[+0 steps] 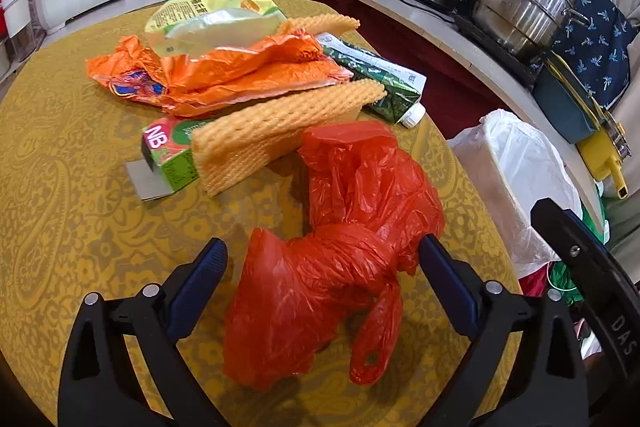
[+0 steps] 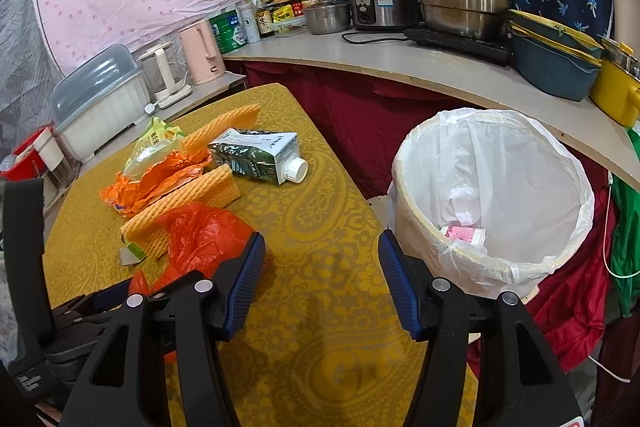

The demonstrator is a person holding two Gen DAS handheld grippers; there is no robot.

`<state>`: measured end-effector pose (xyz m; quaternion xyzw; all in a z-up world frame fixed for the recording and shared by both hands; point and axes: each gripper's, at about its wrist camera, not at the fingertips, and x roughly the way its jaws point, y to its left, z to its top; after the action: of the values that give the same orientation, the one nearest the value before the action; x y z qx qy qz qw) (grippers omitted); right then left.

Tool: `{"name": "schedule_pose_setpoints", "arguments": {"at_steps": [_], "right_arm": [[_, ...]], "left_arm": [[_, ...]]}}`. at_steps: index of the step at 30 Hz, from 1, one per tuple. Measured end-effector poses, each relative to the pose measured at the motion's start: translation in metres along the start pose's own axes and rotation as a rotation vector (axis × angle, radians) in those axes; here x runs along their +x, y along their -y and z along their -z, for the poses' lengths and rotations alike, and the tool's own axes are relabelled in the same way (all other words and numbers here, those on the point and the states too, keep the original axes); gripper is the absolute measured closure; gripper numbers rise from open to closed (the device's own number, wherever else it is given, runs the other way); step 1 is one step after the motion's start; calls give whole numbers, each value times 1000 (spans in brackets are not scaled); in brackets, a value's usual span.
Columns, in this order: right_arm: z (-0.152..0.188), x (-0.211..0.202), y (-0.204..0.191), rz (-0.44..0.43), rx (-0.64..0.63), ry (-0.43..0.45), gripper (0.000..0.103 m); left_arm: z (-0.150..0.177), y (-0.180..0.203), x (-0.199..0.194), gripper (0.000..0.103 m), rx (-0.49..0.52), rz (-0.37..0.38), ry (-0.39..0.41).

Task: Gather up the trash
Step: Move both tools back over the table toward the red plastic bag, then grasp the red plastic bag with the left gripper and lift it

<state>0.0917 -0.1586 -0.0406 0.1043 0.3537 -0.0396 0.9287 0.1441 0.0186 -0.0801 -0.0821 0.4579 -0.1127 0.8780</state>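
Bare tablecloth (image 2: pixel 320 227) beside bin (image 2: pixel 416 211)

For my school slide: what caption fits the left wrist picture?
Open left tongs straddle a red plastic bag on the yellow table.

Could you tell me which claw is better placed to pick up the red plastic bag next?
Left. The left claw is open with the red plastic bag between its fingers; the right claw hangs open over bare tablecloth.

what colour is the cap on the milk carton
White; the cap on the green-patterned carton shows best in the right wrist view.
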Motion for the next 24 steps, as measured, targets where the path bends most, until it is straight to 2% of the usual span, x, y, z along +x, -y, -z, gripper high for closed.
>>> {"name": "schedule_pose_setpoints", "arguments": {"at_steps": [3, 5, 10, 18, 24], "right_arm": [[0, 4, 2, 5, 4, -6, 46], [0, 7, 1, 6, 3, -12, 46], [2, 12, -6, 2, -8, -25, 46], [-2, 10, -28, -33, -36, -23, 46], [-4, 14, -49, -71, -41, -32, 46]], "left_arm": [[0, 5, 6, 20, 15, 23, -9], [2, 7, 10, 38, 32, 59, -30], [7, 11, 4, 50, 64, 73, -22], [14, -21, -39, 52, 12, 79, 5], [17, -60, -79, 52, -33, 9, 70]]}}
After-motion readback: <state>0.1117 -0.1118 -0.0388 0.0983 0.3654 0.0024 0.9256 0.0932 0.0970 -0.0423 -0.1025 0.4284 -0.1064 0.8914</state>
